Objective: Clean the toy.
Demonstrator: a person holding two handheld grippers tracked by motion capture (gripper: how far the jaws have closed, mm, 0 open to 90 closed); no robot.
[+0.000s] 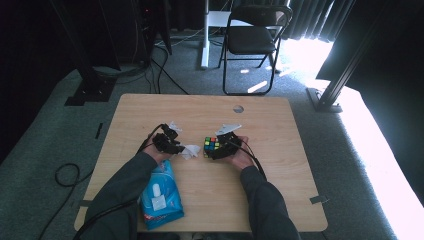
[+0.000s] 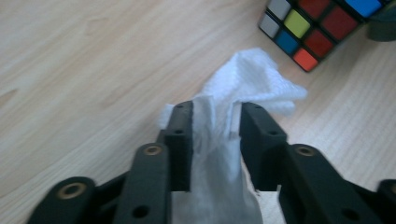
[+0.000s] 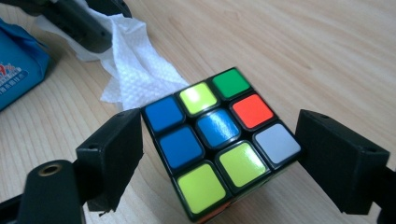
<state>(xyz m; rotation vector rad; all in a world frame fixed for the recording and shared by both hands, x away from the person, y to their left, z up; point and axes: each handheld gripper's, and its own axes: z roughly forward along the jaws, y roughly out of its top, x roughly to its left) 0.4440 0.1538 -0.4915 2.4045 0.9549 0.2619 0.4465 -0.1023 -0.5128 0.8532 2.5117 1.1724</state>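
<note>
Here the rigid, slick-faced cube (image 3: 219, 140) sits between the spread right gripper (image 3: 215, 154), best clamped on opposite flat faces; at its 9 o'clock the left gripper (image 2: 215, 135) pinches the limp tissue (image 2: 247, 84).

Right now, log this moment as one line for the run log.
left gripper: wipe between jaws | right gripper: jaws flank puzzle cube, grip unclear | blue wipes pack: near table edge

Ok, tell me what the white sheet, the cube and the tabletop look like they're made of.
White sheet: soft embossed tissue or wipe, matte, crumpling in folds.
Cube: apparently hard plastic, with a black body and glossy coloured squares that catch glare.
Tabletop: light wood or wood-look laminate; faint grain, smooth low sheen.
</note>
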